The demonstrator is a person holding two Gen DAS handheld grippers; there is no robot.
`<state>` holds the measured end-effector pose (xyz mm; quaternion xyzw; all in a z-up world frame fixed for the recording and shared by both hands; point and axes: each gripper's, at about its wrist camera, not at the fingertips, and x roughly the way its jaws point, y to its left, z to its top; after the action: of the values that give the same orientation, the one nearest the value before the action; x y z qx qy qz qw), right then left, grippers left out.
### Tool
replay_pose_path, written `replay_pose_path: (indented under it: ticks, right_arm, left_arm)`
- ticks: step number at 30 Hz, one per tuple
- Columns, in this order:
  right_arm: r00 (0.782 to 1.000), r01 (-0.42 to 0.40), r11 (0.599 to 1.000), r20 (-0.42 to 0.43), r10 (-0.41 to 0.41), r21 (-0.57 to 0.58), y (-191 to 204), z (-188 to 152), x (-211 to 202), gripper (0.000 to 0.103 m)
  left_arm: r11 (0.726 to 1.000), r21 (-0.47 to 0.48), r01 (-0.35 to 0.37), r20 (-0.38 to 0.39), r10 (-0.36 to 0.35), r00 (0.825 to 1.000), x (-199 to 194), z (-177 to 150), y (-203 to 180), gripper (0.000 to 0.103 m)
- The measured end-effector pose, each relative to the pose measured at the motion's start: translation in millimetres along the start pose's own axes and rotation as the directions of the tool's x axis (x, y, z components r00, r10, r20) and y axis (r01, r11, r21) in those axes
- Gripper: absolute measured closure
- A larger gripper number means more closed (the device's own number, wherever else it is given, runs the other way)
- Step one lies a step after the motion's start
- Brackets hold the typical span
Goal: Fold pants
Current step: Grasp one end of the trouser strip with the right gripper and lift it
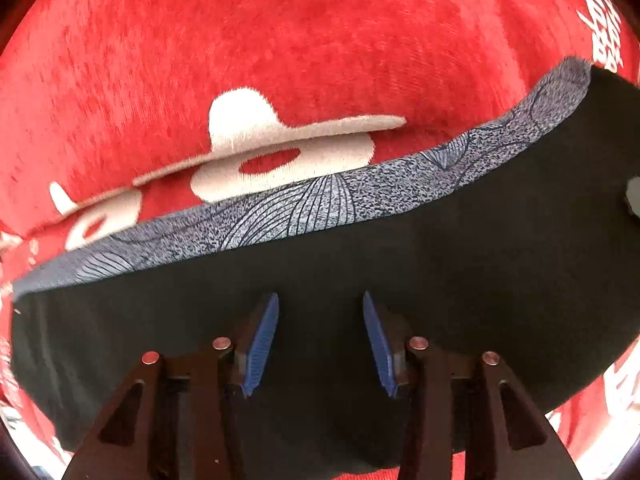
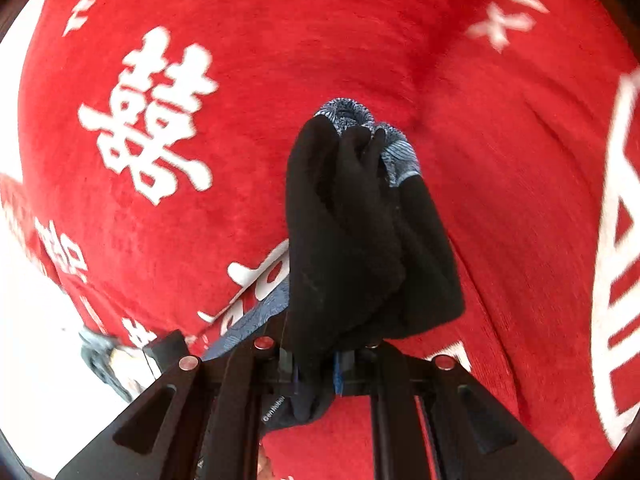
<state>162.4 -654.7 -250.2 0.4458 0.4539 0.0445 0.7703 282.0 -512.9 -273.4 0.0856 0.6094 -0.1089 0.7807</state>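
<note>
Left gripper (image 1: 320,344) hung with fingers spread above the black pants (image 1: 360,280), which lay on a red blanket (image 1: 280,40). Right gripper (image 2: 316,364) was clamped on bunched pants (image 2: 360,232), lifted over the blanket (image 2: 500,200).

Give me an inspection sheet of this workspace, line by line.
Surface: red blanket with white characters, lying in soft wrinkles.
Job's things: black pants spread out, patterned grey waistband along the far edge; one end bunched and lifted.
Clutter: small greyish object at the blanket's left edge in the right wrist view, too blurred to name.
Grippers: left gripper open over the pants; right gripper shut on bunched pants.
Cables: nothing seen.
Surroundings: white area beyond the blanket, lower left.
</note>
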Motion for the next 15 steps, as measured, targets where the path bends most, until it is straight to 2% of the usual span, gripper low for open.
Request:
replay_pose_path:
  ticks: [3, 6, 9, 10, 11, 12, 14, 15]
  right_arm:
    - [0.999, 0.044, 0.993, -0.005, -0.045, -0.109, 24, 0, -3, 0.09]
    - [0.993, 0.111, 0.964, -0.005, -0.116, -0.241, 57, -6, -4, 0.09]
    - [0.982, 0.177, 0.904, 0.013, -0.187, -0.388, 97, -20, -6, 0.09]
    - [0.979, 0.193, 0.886, 0.019, -0.204, -0.423, 109, -25, -4, 0.09]
    - [0.974, 0.212, 0.858, 0.026, -0.227, -0.467, 124, -33, 0, 0.09]
    - [0.968, 0.232, 0.832, 0.034, -0.249, -0.505, 136, -41, 3, 0.09]
    - [0.956, 0.265, 0.773, 0.05, -0.29, -0.576, 161, -58, 16, 0.09]
    - [0.946, 0.283, 0.729, 0.058, -0.318, -0.623, 177, -73, 27, 0.09]
  left_arm:
    - [0.999, 0.019, 0.043, -0.001, -0.043, 0.999, -2, 4, 8, 0.057]
    - [0.994, -0.005, 0.105, -0.016, -0.105, 0.994, -14, 3, 36, 0.056]
    - [0.985, -0.064, 0.159, 0.017, -0.158, 0.987, -39, -10, 79, 0.054]
    - [0.985, -0.069, 0.16, 0.03, -0.158, 0.987, -47, -14, 93, 0.048]
    - [0.984, -0.08, 0.157, 0.048, -0.154, 0.987, -60, -18, 118, 0.032]
    - [0.984, -0.088, 0.154, 0.058, -0.15, 0.987, -66, -21, 132, 0.027]
    - [0.983, -0.108, 0.149, 0.073, -0.141, 0.987, -83, -29, 174, 0.027]
    - [0.983, -0.119, 0.142, 0.063, -0.135, 0.989, -90, -34, 196, 0.027]
